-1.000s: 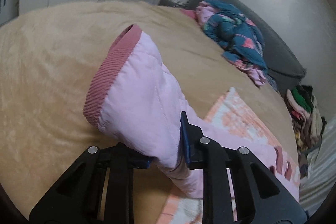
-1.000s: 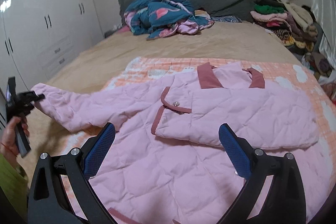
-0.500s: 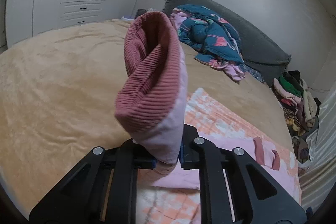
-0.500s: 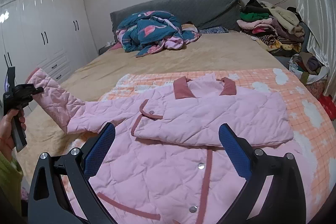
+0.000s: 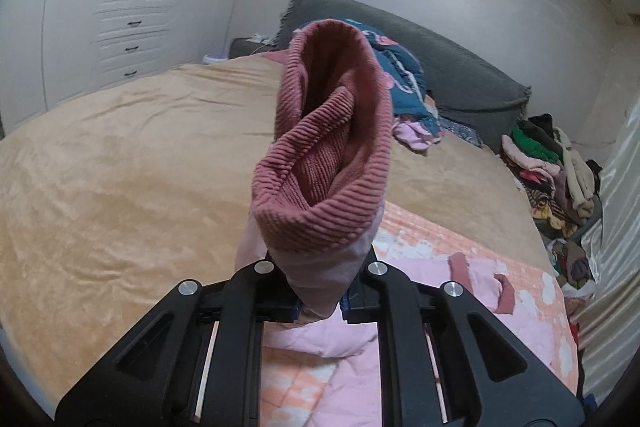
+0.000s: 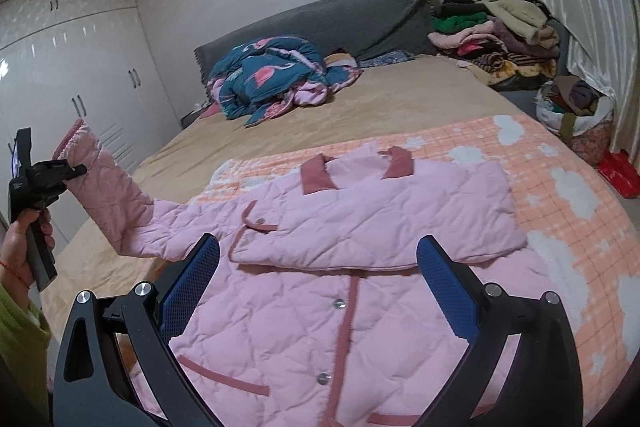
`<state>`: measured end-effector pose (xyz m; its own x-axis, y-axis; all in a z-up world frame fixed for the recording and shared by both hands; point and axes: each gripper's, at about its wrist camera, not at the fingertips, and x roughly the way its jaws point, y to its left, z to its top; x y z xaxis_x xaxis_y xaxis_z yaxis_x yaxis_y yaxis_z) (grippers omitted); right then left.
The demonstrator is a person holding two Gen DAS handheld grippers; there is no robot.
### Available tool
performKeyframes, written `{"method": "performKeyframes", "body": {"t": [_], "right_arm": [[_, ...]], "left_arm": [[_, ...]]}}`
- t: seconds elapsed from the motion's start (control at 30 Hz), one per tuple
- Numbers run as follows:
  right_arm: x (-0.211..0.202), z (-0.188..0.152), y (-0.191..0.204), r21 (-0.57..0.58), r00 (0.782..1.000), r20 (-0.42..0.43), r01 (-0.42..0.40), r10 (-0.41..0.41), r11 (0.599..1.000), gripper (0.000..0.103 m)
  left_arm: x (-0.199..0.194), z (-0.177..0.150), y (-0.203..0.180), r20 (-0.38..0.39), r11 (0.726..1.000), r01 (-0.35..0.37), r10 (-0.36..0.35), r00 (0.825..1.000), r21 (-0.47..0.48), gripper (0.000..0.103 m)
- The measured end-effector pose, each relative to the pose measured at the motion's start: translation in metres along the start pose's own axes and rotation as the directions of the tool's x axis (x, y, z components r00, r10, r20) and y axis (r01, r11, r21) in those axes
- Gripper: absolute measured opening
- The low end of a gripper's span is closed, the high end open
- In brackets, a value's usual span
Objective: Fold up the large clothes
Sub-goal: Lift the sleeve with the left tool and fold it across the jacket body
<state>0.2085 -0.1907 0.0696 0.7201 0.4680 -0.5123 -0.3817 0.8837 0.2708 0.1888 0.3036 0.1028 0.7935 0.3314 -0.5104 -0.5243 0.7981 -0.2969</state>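
While the left gripper [image 5: 320, 301] pinches the raised sleeve [image 6: 105, 193] by its cuff, the pink jacket [image 6: 360, 247] lies rightward on the bed [image 6: 400, 99], under the right gripper's [image 6: 318, 285] wide-spread fingers.

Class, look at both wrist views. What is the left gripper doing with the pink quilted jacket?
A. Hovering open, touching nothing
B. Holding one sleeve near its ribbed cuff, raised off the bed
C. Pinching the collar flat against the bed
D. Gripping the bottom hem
B: the left gripper is shut on the sleeve just below the ribbed cuff, which stands raised above the bed.
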Motion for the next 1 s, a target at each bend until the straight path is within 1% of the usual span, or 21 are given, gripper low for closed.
{"method": "performKeyframes", "body": {"t": [0.13, 0.3, 0.4, 0.53, 0.7, 0.77, 0.87, 1.0], "right_arm": [[-0.009, -0.002, -0.015, 0.018, 1.000, 0.010, 0.016, -0.016, 1.000, 0.098], [-0.019, -0.006, -0.038, 0.051, 0.999, 0.015, 0.039, -0.040, 0.998, 0.098], [-0.025, -0.009, -0.052, 0.084, 0.998, 0.014, 0.053, -0.054, 0.995, 0.098], [-0.036, -0.012, -0.064, 0.095, 0.997, 0.023, 0.072, -0.074, 0.993, 0.098], [-0.047, -0.013, -0.079, 0.130, 0.995, 0.039, 0.083, -0.089, 0.988, 0.098], [-0.052, -0.014, -0.085, 0.140, 0.994, 0.043, 0.089, -0.095, 0.986, 0.098], [-0.058, -0.015, -0.091, 0.146, 0.994, 0.048, 0.094, -0.102, 0.985, 0.098], [-0.065, -0.019, -0.102, 0.167, 0.991, 0.051, 0.112, -0.122, 0.980, 0.098]], "left_arm": [[0.000, -0.004, -0.028, 0.004, 0.999, 0.011, -0.011, 1.000, 0.047, 0.006], [-0.003, -0.012, -0.065, 0.003, 0.994, 0.048, -0.049, 0.999, 0.098, 0.006], [-0.004, -0.018, -0.087, -0.006, 0.990, 0.080, -0.080, 0.997, 0.118, 0.006], [-0.011, -0.024, -0.121, -0.010, 0.979, 0.127, -0.127, 0.992, 0.157, 0.006], [-0.016, -0.033, -0.156, -0.034, 0.961, 0.189, -0.186, 0.982, 0.202, 0.006], [-0.018, -0.037, -0.169, -0.051, 0.951, 0.227, -0.221, 0.974, 0.208, 0.006], [-0.021, -0.041, -0.187, -0.058, 0.940, 0.257, -0.250, 0.966, 0.226, 0.006], [-0.024, -0.054, -0.212, -0.084, 0.919, 0.308, -0.296, 0.951, 0.248, 0.006]]}}
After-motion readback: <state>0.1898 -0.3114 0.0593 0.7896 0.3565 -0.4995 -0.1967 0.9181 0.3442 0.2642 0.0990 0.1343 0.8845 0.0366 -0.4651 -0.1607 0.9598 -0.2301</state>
